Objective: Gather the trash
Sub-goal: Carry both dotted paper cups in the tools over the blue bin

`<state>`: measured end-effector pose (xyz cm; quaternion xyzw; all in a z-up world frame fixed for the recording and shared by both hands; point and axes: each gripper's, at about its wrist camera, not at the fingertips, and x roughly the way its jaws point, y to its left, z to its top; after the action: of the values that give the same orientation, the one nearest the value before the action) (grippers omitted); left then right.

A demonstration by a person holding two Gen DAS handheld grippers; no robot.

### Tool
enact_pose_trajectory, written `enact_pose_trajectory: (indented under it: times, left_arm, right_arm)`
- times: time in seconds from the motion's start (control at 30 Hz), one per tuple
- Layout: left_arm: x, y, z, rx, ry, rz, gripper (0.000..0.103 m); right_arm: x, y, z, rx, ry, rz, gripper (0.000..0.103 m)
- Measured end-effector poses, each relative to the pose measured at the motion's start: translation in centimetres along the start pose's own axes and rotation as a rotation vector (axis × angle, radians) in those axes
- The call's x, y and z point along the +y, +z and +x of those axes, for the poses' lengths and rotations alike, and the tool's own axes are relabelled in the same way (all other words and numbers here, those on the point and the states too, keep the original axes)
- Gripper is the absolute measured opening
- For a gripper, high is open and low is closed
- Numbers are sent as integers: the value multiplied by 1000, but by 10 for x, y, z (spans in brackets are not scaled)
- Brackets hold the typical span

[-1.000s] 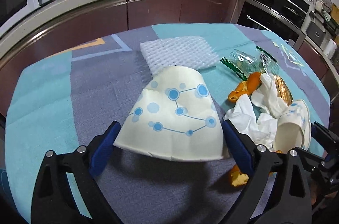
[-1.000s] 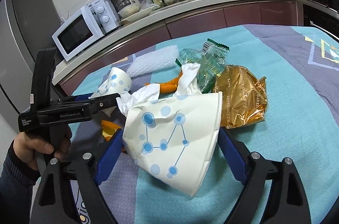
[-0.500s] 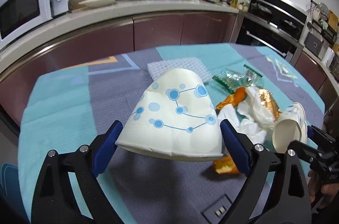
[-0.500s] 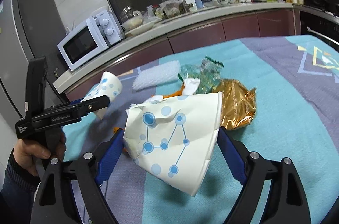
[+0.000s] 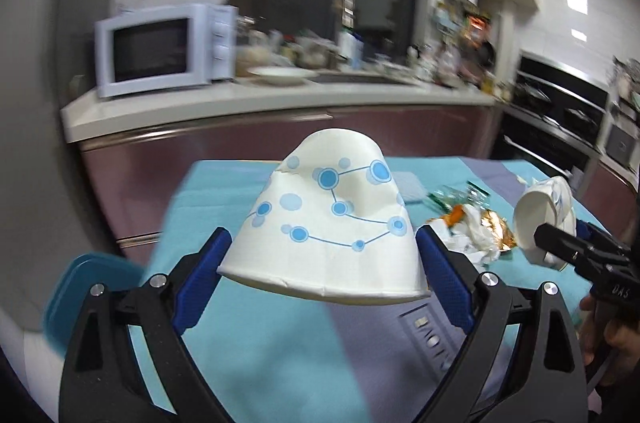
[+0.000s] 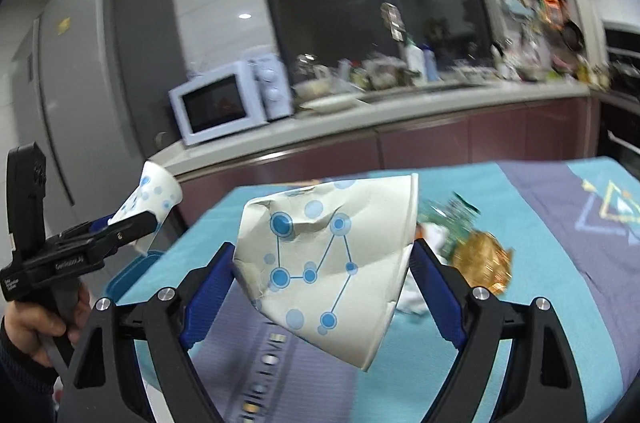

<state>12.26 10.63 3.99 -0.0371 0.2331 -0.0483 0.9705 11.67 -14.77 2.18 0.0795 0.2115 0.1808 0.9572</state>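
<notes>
My left gripper [image 5: 324, 239] is shut on a white paper cup with blue dots [image 5: 332, 207], held rim-down above the teal and purple tablecloth [image 5: 256, 343]. My right gripper [image 6: 322, 249] is shut on a second, crumpled cup of the same print [image 6: 320, 271], lying sideways between the blue pads. Each wrist view shows the other gripper: the right one [image 5: 560, 243] with its cup [image 5: 540, 211], the left one [image 6: 136, 227] with its cup [image 6: 154, 191]. More trash lies on the table: white tissue [image 5: 476, 235], a gold wrapper [image 6: 484, 263] and a green wrapper [image 6: 456, 219].
A blue rounded object [image 5: 88, 287] sits low beside the table's left edge, also in the right wrist view [image 6: 132, 271]. Behind the table runs a counter [image 5: 280, 99] with a microwave [image 5: 160, 51] and clutter. A grey fridge [image 6: 92, 63] stands left. A person's hand [image 6: 32, 331] holds the left gripper.
Both grippers have risen with their cups still held. The left one has swung toward the table's left edge, and the trash pile now lies farther off to the right.
</notes>
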Motion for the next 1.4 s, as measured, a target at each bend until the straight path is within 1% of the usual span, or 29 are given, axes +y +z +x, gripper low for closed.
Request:
enact_pose_trajectory:
  times: [0.1, 0.2, 0.23, 0.27, 0.3, 0.37, 0.4, 0.43, 0.6, 0.77, 0.9, 1.03, 1.2, 1.3, 1.4]
  left_arm:
    - [22, -5, -35, -32, 53, -35, 91]
    - [47, -8, -73, -74, 121, -72, 91]
    - [57, -9, -88, -93, 156, -85, 92]
    - [64, -11, -99, -103, 172, -89, 92]
    - [74, -13, -112, -117, 205, -99, 92]
    - [91, -16, -133, -131, 248, -119, 92]
    - [99, -18, -141, -135, 263, -125, 92]
    - [110, -21, -152, -140, 297, -137, 92]
    - [157, -37, -192, -147, 400, -202, 92]
    - [193, -51, -203, -131, 459, -251, 92]
    - [211, -60, -193, -104, 478, -284, 92]
    - [233, -73, -176, -60, 484, -317, 92]
    - [260, -83, -136, 11, 485, -347, 92]
    - [274, -87, -101, 76, 477, -343, 93]
    - [280, -92, -66, 126, 475, -340, 93]
  right_arm:
    - [24, 8, -3, -24, 57, -56, 84]
    - [51, 18, -5, -51, 124, -108, 84]
    - [60, 20, -5, -58, 141, -124, 84]
    - [68, 23, -4, -61, 163, -141, 84]
    - [80, 26, -2, -65, 189, -164, 84]
    - [99, 30, 4, -68, 231, -195, 84]
    - [110, 33, 8, -63, 265, -210, 84]
    - [120, 34, 12, -60, 289, -225, 84]
    - [173, 39, 40, -35, 399, -310, 84]
    - [217, 38, 69, -3, 466, -359, 84]
    - [252, 35, 102, 45, 502, -399, 84]
    - [278, 30, 137, 103, 514, -429, 84]
    - [302, 22, 187, 201, 512, -440, 84]
    - [312, 13, 215, 280, 501, -433, 84]
    - [318, 4, 245, 361, 486, -420, 84]
